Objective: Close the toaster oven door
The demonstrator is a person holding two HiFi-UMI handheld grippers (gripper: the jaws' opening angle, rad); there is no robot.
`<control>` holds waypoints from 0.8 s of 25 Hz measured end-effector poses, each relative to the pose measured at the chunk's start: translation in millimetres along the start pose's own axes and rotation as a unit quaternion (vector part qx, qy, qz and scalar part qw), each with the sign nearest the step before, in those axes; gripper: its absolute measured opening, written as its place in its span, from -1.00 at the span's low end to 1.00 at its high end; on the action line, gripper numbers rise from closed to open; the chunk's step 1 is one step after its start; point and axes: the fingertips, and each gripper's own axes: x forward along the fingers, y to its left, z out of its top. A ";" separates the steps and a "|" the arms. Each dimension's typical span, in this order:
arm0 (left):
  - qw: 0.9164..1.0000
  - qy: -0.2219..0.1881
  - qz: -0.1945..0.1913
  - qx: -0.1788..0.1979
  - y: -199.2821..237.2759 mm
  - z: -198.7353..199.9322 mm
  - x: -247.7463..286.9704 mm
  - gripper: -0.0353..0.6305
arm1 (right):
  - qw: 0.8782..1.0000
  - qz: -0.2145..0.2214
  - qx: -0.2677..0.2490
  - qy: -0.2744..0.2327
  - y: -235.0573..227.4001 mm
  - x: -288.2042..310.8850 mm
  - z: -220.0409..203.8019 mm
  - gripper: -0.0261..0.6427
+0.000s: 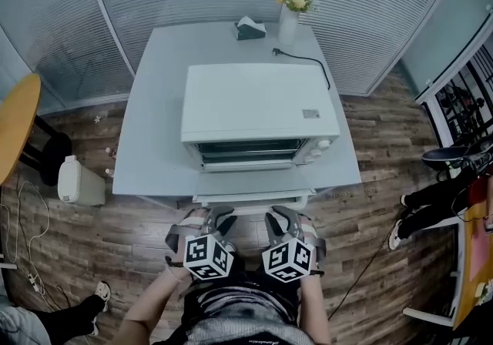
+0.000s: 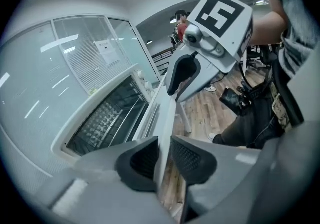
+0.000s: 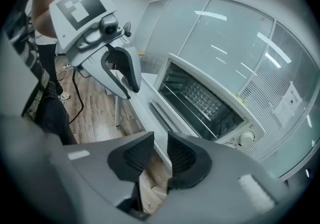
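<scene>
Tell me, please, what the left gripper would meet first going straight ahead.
Probably the open toaster oven door: its front edge lies at the jaws of the left gripper, though depth is unclear.

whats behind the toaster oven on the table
Behind the toaster oven, near the far edge of the table, sit a dark tissue box, a white vase of yellow flowers and a black power cord. The oven's rear face is hidden by its own top.

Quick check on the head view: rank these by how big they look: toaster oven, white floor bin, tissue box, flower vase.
1. toaster oven
2. white floor bin
3. tissue box and flower vase: they look about alike and sit farthest from the camera, so I won't rank them.
</scene>
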 end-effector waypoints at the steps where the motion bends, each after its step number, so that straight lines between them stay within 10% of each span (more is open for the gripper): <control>1: 1.000 -0.003 0.000 -0.005 3.1 1.4 -0.9 -0.63 | 1.000 0.000 0.003 -0.004 -2.6 -0.4 2.2 -0.67; 20: 0.996 -0.046 0.057 -0.056 69.3 24.7 -8.1 -0.60 | 0.993 -0.010 0.067 -0.094 -59.2 1.3 44.1 -0.67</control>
